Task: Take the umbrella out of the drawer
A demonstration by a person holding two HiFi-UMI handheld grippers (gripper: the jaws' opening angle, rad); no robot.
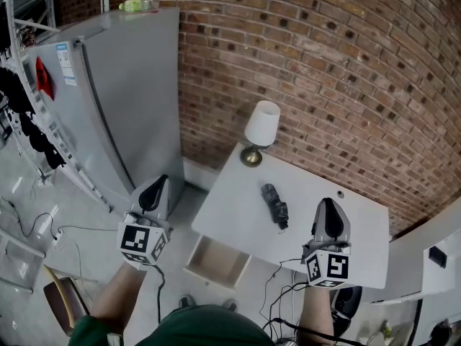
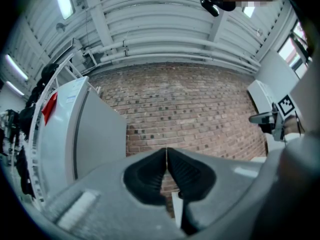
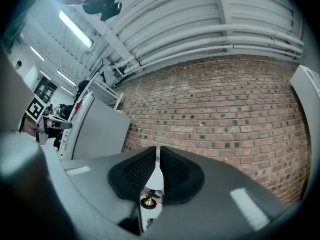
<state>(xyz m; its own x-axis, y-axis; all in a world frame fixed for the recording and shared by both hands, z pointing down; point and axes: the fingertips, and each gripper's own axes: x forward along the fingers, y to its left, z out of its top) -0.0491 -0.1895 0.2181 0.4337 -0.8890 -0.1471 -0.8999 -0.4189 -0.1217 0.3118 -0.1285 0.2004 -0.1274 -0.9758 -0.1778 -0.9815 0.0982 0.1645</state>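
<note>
Left gripper view shows left tongs (image 2: pixel 166 153) clenched empty; right tongs (image 3: pixel 158 151) likewise clenched empty.

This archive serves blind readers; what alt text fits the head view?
A folded dark umbrella lies on a white table by a brick wall, above an open drawer, with a white-shaded lamp at the back corner. The left gripper and right gripper hover nearby, jaws shut.

Black umbrella (image 1: pixel 274 206), white table (image 1: pixel 306 184)
</note>
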